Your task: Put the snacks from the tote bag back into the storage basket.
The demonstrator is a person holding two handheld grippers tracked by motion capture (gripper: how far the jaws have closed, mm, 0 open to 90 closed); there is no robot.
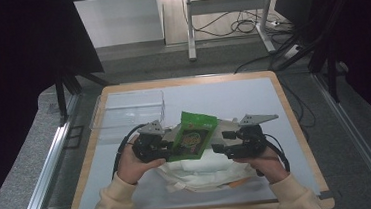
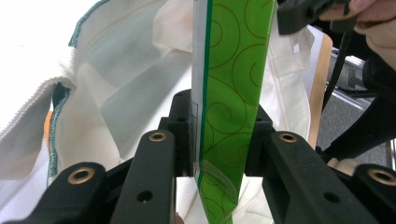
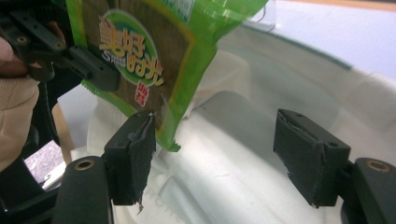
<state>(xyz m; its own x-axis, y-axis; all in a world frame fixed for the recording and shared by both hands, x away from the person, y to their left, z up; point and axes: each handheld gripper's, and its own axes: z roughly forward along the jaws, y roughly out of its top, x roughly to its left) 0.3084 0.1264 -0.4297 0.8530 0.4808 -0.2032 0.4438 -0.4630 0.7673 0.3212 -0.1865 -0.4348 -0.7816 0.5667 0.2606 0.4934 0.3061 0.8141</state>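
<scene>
I am holding the green snack bag (image 1: 195, 135) with my left hand-held gripper (image 1: 163, 147); in the left gripper view its two jaws are pressing on the bag (image 2: 229, 98) from both sides, near its lower end, and the bag is standing upright between them. The bag is hanging in the air just above the white cloth bag (image 1: 203, 169), which is lying on the counter (image 1: 253, 99) close to me. My right hand-held gripper (image 1: 221, 148) is just beside the right edge of the snack bag, and its jaws are standing wide apart with nothing between them. In the right gripper view the corner of the snack bag (image 3: 154, 60) is close in front of one jaw, and I cannot tell if it is touching it. Under the open jaws the white cloth bag (image 3: 243, 154) is spreading out. A clear plastic box (image 1: 128, 109) is sitting at the far left of the counter, well apart from both bags.
</scene>
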